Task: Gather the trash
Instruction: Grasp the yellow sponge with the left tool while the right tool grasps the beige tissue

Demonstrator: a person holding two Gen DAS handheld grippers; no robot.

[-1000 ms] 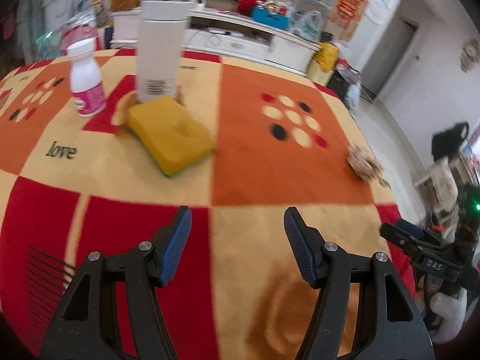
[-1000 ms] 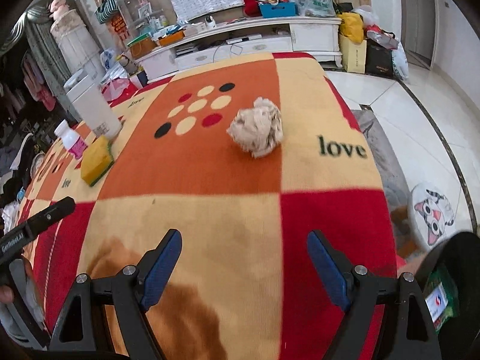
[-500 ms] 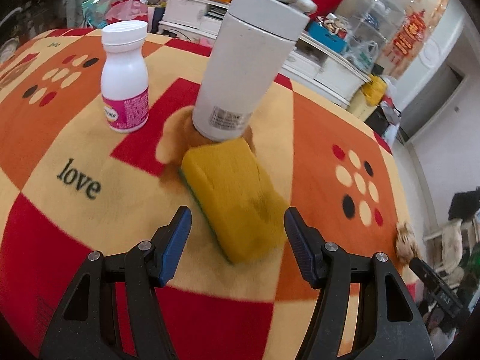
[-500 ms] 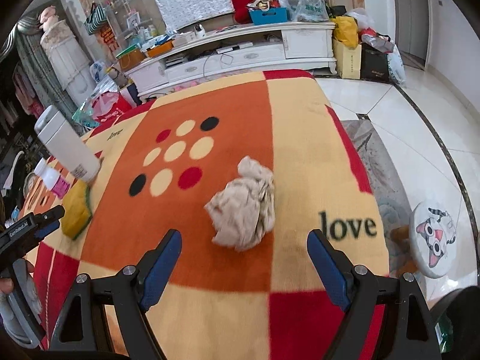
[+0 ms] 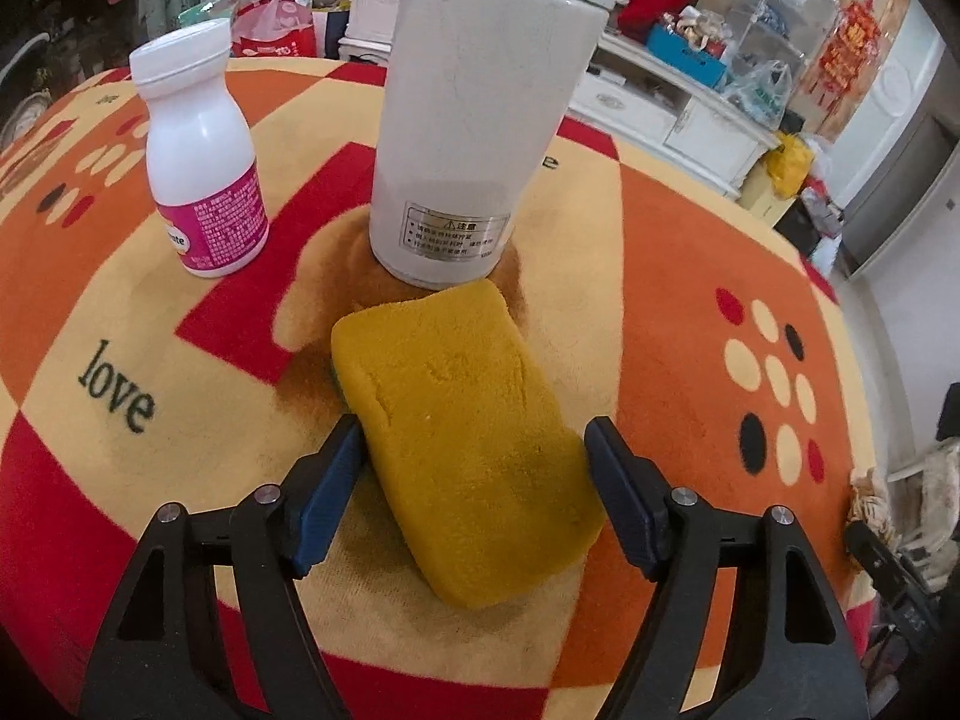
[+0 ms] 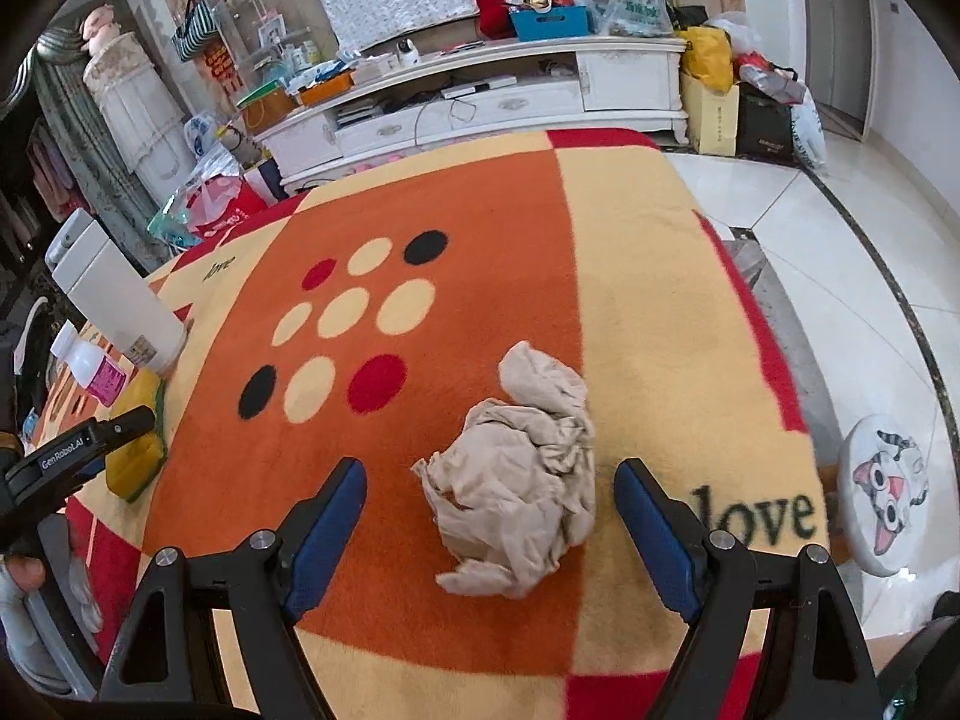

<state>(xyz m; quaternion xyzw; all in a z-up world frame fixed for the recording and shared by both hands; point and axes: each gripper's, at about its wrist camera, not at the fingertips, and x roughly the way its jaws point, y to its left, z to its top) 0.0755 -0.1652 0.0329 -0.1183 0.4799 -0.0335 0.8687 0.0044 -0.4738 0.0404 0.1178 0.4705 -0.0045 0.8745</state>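
Note:
A crumpled beige paper wad (image 6: pixel 516 480) lies on the patterned tablecloth (image 6: pixel 480 252). My right gripper (image 6: pixel 489 531) is open, its blue pads on either side of the wad, not touching. A yellow sponge (image 5: pixel 462 456) lies flat in the left wrist view. My left gripper (image 5: pixel 474 489) is open around the sponge's near half; the left pad is at its edge. The sponge (image 6: pixel 135 450) and the left gripper also show at the left of the right wrist view.
A white flask (image 5: pixel 474 114) stands just behind the sponge, and a white bottle with a pink label (image 5: pixel 201 150) to its left. A white TV cabinet (image 6: pixel 480 96) stands beyond the table. A cat-print stool (image 6: pixel 888 492) stands on the floor at the right.
Both grippers have moved forward. The left one now straddles the sponge; the right one now straddles the paper wad. Both stay open.

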